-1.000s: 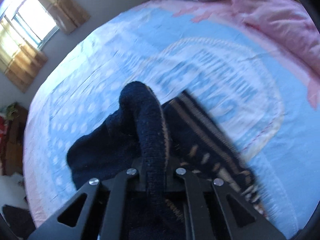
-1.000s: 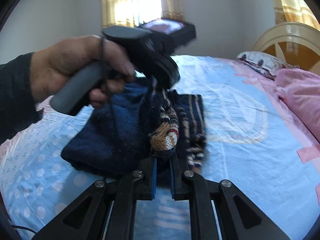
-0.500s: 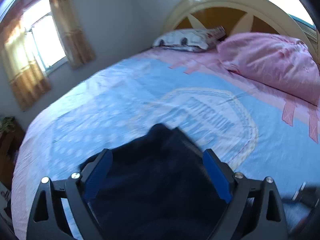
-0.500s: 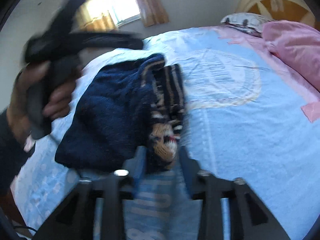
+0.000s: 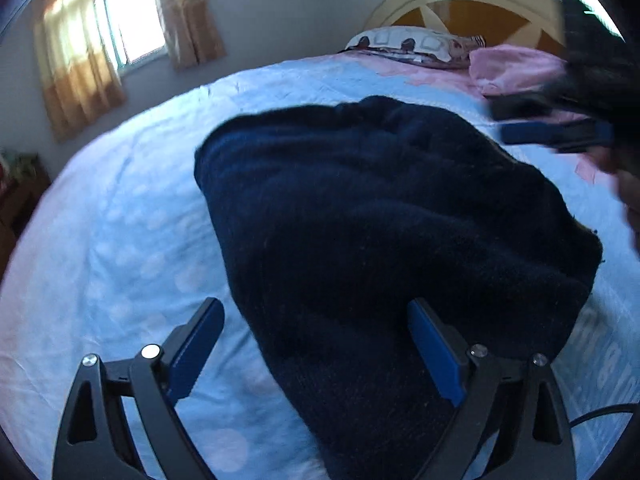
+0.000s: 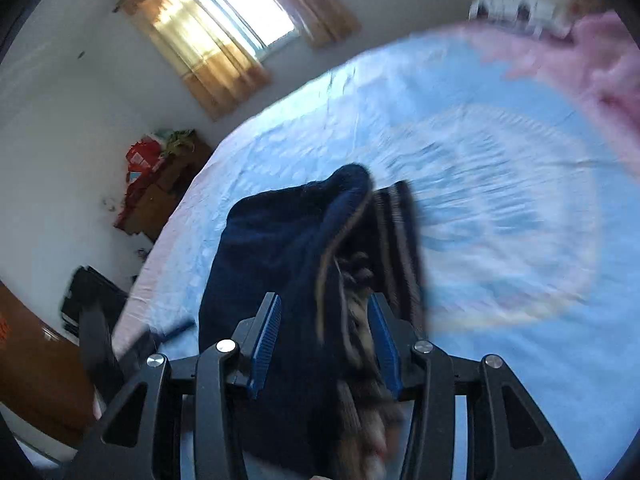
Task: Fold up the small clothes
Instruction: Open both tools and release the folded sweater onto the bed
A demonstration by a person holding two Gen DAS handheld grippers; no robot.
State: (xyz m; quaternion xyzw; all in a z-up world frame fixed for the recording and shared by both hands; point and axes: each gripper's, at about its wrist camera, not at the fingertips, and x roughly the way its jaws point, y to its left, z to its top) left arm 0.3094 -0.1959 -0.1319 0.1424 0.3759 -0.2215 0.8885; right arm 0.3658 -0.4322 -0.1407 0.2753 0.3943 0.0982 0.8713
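We are no longer gripping the sweater with the left hand-held gripper [image 5: 314, 346]: a second ago its jaws were pinched on a thick navy roll of knit, and now they are standing wide apart with nothing between the pads, one finger over bare sheet and the other over the cloth's near edge. The navy sweater [image 5: 384, 216] is lying in a broad, fairly flat mound on the bed [image 5: 120, 232], its plain dark side up, so we are judging that the fold we were carrying over has been laid down and let go.

Moving right, the right hand-held gripper [image 6: 326, 338] is also changing: a second ago it was clamped tight on the striped, patterned hem, and now its jaws are partly open, with the navy and striped folds of the sweater [image 6: 280, 264] bunched between the blue pads [image 6: 264, 338]. The frame is blurred with motion, so we cannot tell whether the pads are pressing the knit or only flanking it. Either way we are reading this as the release after a fold, with smoothing or one more fold to come.
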